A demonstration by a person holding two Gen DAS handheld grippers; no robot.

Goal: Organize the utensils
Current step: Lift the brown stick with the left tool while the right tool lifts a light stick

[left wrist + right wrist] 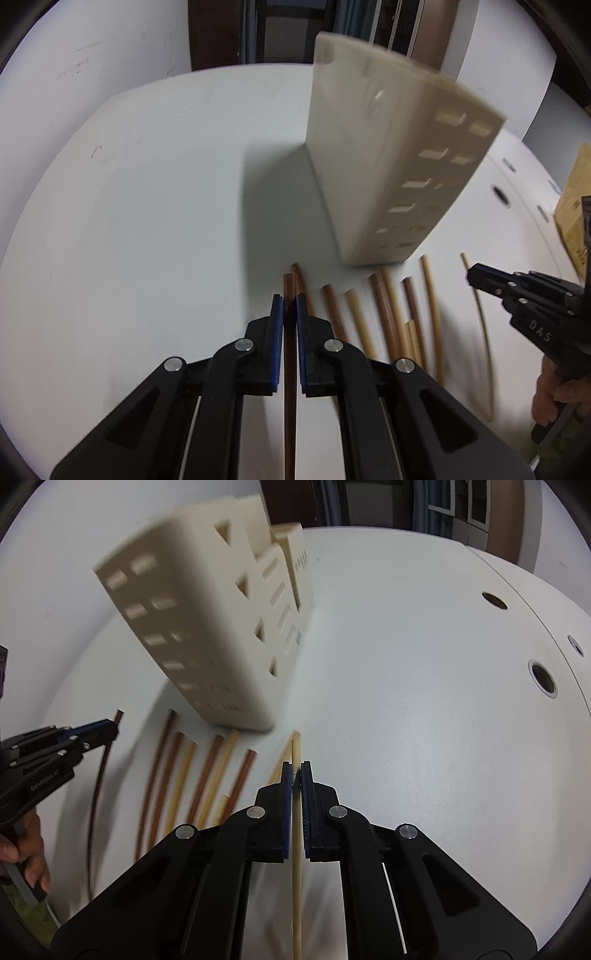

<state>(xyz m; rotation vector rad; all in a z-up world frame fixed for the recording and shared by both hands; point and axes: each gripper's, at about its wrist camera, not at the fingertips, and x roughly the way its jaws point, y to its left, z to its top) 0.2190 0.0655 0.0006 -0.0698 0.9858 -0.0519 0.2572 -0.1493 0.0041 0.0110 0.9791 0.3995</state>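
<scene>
Left tongs (290, 306) clamp brown chopstick (289, 406); right tongs (296, 775) clamp pale chopstick (296, 886); table (406, 701) rightward bare.

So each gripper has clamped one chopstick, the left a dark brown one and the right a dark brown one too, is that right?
Not quite: the right gripper has clamped a pale chopstick, as the right wrist view shows. The left gripper does hold a dark brown chopstick.
</scene>
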